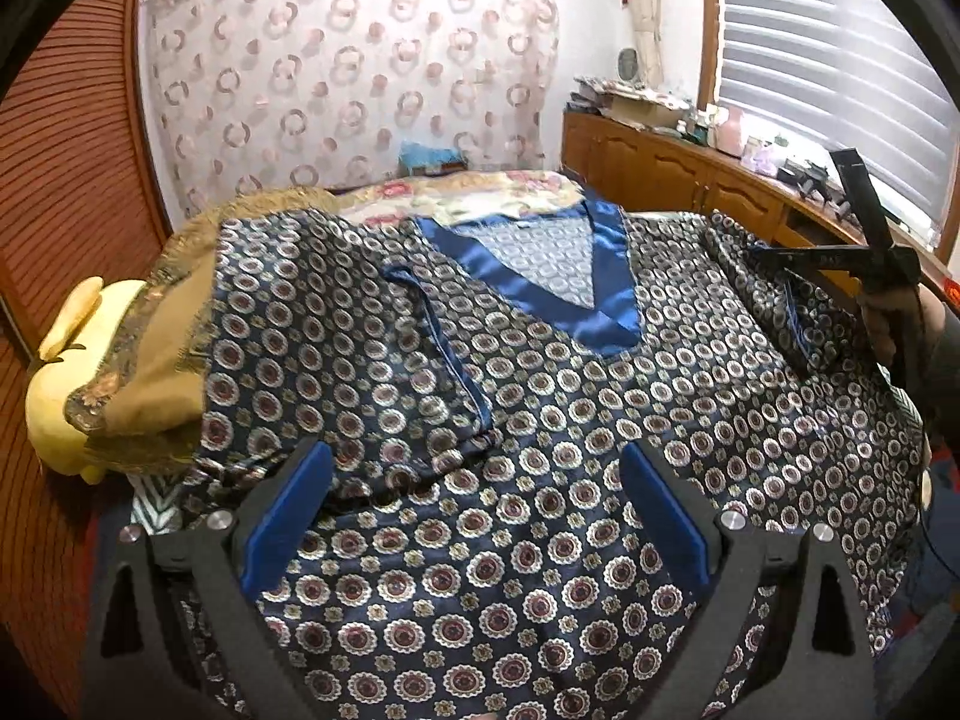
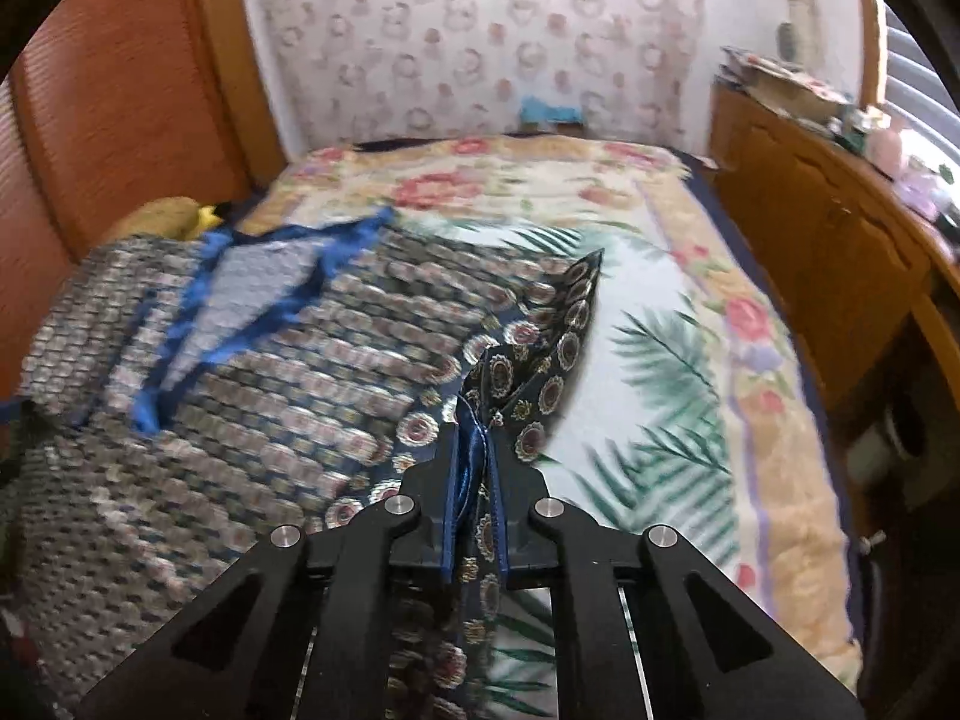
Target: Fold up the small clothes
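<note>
Two tools, left tool (image 1: 474, 516) wide above shirt (image 1: 540, 420), right tool (image 2: 474, 480) pinching sleeve (image 2: 540, 372).

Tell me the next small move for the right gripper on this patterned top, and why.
Probably carry the pinched sleeve inward across the patterned top. The right gripper is shut on its blue-trimmed edge, lifted off the bedspread, while the left gripper hovers open over the body.

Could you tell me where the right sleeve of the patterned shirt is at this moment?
In the right wrist view, the sleeve is pinched in the shut right claw, lifted over the floral bedspread beside the shirt.
</note>
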Action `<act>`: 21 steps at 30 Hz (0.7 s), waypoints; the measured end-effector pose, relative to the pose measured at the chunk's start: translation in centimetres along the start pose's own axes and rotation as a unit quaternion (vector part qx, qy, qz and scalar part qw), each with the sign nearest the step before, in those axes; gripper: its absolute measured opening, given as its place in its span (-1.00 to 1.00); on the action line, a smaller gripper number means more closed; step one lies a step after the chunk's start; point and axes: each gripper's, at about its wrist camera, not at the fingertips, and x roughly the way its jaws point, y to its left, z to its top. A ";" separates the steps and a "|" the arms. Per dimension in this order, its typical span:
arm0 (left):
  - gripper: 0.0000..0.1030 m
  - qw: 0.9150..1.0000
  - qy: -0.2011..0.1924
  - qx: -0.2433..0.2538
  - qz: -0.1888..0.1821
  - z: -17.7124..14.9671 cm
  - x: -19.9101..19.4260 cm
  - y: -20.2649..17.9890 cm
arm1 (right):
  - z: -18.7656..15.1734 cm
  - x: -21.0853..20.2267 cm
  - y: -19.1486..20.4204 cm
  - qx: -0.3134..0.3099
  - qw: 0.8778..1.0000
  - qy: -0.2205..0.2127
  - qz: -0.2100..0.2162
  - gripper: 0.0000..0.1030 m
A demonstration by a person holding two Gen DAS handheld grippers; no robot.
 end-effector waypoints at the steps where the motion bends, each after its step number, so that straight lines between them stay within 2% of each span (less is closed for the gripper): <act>1: 0.89 1.000 -0.004 -0.002 0.002 0.1 0.0 -0.1 | 0.2 0.0 0.5 -0.007 1.000 -0.001 0.002 -0.87; 6: 0.89 1.000 -0.020 -0.019 0.000 0.3 -0.9 0.5 | 1.1 -0.1 2.5 -0.036 0.999 -0.006 0.002 -0.87; 13: 0.89 1.000 -0.024 -0.020 0.002 0.5 -1.4 0.9 | 1.2 -0.7 2.8 -0.039 0.999 -0.013 -0.018 -0.32; 21: 0.89 0.999 -0.022 -0.023 0.003 0.4 -1.5 1.1 | 0.5 -1.4 1.6 -0.034 0.999 -0.016 -0.033 -0.25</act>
